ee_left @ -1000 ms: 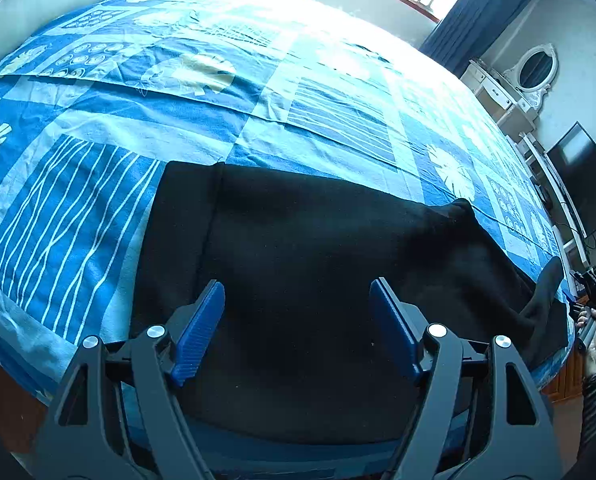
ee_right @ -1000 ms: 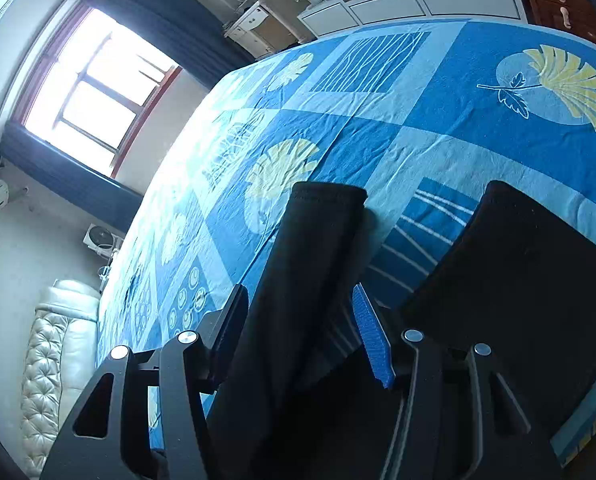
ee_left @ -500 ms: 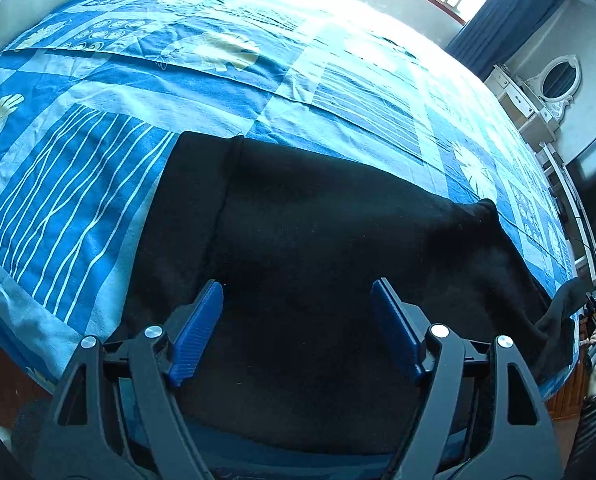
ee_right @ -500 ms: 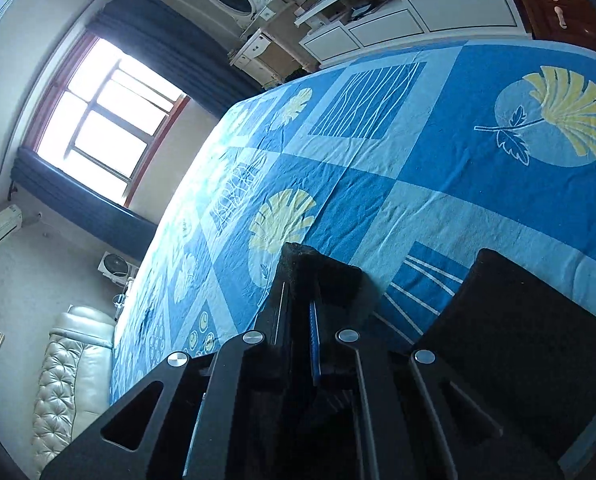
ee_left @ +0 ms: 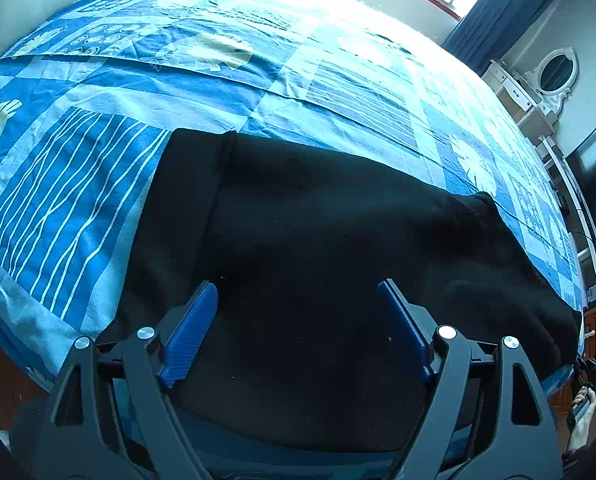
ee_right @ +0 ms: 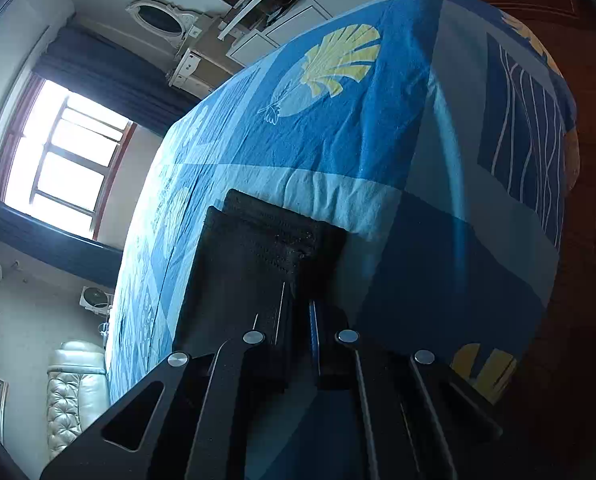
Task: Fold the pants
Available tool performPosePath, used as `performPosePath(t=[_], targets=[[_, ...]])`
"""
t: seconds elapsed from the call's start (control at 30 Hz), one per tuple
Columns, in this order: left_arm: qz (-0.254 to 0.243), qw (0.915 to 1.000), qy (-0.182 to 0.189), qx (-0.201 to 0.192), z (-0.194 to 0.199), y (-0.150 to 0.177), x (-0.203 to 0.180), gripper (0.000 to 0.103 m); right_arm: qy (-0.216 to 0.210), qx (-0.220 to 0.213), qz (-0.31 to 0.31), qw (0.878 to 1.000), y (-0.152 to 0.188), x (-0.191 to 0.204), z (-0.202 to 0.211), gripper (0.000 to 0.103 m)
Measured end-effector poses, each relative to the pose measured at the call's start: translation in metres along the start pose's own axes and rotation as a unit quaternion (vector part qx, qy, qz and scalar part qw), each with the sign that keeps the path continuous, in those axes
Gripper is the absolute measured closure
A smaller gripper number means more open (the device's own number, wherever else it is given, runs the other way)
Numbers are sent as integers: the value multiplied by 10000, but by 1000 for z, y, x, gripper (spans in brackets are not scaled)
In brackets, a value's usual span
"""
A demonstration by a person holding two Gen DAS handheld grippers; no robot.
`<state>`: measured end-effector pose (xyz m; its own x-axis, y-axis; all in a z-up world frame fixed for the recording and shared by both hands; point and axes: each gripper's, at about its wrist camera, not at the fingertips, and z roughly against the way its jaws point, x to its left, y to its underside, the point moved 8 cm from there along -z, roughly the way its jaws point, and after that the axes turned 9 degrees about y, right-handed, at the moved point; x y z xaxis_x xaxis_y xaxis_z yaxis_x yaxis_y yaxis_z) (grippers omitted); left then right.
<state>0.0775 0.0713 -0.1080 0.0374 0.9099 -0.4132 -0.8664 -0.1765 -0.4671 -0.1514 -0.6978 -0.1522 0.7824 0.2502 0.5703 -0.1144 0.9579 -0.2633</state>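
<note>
Black pants [ee_left: 318, 240] lie flat across the near side of a blue patterned bed [ee_left: 258, 60], waistband at the left, legs running right toward the bed's edge. My left gripper [ee_left: 298, 320] is open, its blue pads hovering over the pants near the front edge, holding nothing. My right gripper [ee_right: 298, 300] is shut on the black hem of a pant leg [ee_right: 258, 248], which it holds at the bed's far right end. In the left wrist view the right gripper and the hand on it [ee_left: 586, 384] show small at the lower right.
The bed's edge drops off at the right [ee_right: 538, 160], beside dark wooden furniture [ee_right: 578, 320]. A white dresser with an oval mirror [ee_left: 550, 76], a dark TV screen [ee_left: 594, 176], a window with blue curtains [ee_right: 66, 160] and a cream padded headboard [ee_right: 74, 392] surround the bed.
My right gripper closed on the pant leg hem and has swung with it toward the bed's end. My left gripper stayed open and moved slightly in over the pants.
</note>
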Motion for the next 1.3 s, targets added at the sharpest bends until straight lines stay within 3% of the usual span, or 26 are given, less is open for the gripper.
performPosePath(t=[0.07, 0.13, 0.27, 0.4, 0.5, 0.57, 0.73, 0.87, 0.93, 0.97, 1.03, 1.2, 1.27, 1.3], targets=[[-21, 10000, -8, 3, 0, 1, 0, 21, 22, -10, 105, 9999, -2, 1, 5, 94], [-49, 10000, -15, 11, 0, 1, 0, 21, 379, -175, 344, 9985, -9, 4, 18, 85], [-136, 9999, -82, 30, -3, 2, -1, 19, 687, -680, 1311, 9866, -34, 35, 38, 71], [-188, 9998, -95, 8, -5, 2, -3, 14, 204, -286, 2313, 9722, -46, 86, 12, 67], [-160, 9998, -88, -17, -6, 2, -3, 12, 252, 41, 2798, 9597, -53, 108, -18, 67], [-123, 9999, -93, -27, -6, 2, -3, 12, 394, 119, 2955, 9545, -57, 113, -31, 67], [-51, 9999, -143, -9, -8, 2, -1, 11, 294, 581, 3035, 9506, -52, 116, -54, 67], [-55, 9997, -223, 27, -11, 1, -1, 9, 396, 642, 3342, 9395, -44, 120, -60, 68], [-80, 9996, -260, 44, -13, 1, -2, 8, 542, 585, 3492, 9336, -42, 122, -62, 74], [-92, 9996, -279, 47, -14, 1, -2, 7, 637, 531, 3519, 9323, -42, 121, -62, 85], [-102, 9994, -318, 39, -15, 1, -2, 7, 641, 373, 3402, 9374, -47, 123, -55, 93], [-151, 9993, -333, 54, -15, 1, -3, 6, 485, -445, 2897, 9548, -78, 126, -16, 100], [-153, 9994, -311, 61, -15, 1, -3, 6, 727, -322, 2792, 9569, -81, 115, -28, 100], [-155, 9994, -315, 57, -15, 1, -3, 6, 1102, -367, 2883, 9505, -82, 106, -36, 103]])
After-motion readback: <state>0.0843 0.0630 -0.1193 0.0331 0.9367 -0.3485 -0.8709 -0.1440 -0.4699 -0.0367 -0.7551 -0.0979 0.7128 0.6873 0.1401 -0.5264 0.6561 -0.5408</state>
